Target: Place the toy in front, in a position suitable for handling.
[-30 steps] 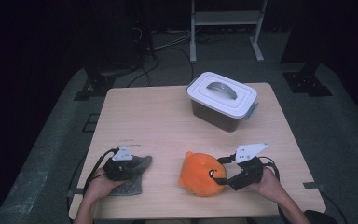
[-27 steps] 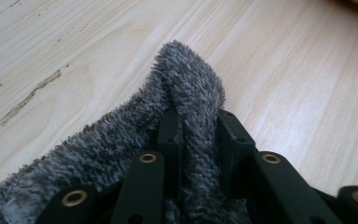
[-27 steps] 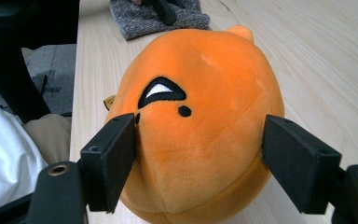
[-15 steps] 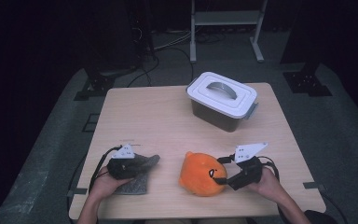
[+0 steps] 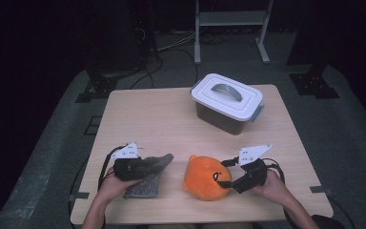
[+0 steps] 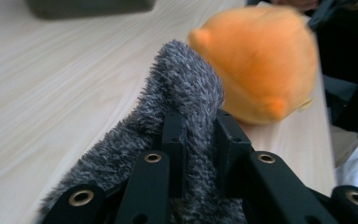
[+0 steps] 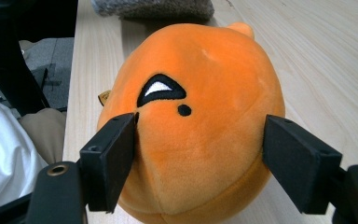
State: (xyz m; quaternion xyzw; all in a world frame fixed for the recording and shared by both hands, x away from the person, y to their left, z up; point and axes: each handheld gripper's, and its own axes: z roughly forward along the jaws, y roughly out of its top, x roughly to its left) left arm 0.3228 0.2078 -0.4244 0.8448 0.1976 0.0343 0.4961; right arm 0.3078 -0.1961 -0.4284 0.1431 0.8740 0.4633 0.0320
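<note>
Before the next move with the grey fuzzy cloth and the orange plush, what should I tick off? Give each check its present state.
1. Left gripper jaws pinch the grey fuzzy cloth: ok.
2. Cloth fully off the table: not ok, its lower part lies on the wood.
3. Right gripper jaws straddle the orange plush: ok.
4. Right jaws squeezing the plush: cannot tell.
5. White-lidded box open: not ok, lid on.

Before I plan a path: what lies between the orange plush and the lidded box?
Bare tabletop, in the high view: nothing lies between the orange plush and the lidded box.
</note>
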